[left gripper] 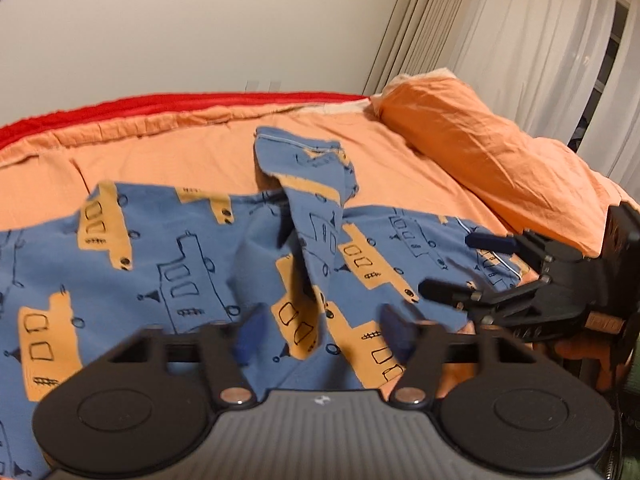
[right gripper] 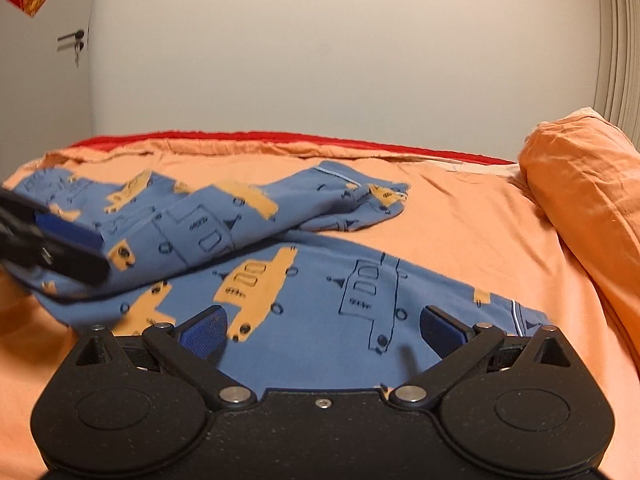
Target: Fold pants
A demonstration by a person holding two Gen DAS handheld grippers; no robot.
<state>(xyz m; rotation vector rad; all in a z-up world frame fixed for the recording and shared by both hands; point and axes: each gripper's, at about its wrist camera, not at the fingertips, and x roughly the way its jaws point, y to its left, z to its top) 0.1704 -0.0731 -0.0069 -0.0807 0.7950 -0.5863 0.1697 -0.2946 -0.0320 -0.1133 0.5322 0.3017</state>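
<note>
Blue pants printed with orange vehicles lie spread on the orange bed sheet. One leg is bunched into a ridge that runs away towards the far side. My left gripper hovers over the near edge of the cloth, its blue pads apart and not pressing on anything. In the right wrist view the pants lie flat below my right gripper, whose jaws stand wide with nothing between them. The right gripper shows at the pants' right end, and the left gripper at their left end.
An orange pillow lies at the right of the bed. A red blanket runs along the far edge against a white wall. Curtains hang at the right. A door with a handle stands at the far left.
</note>
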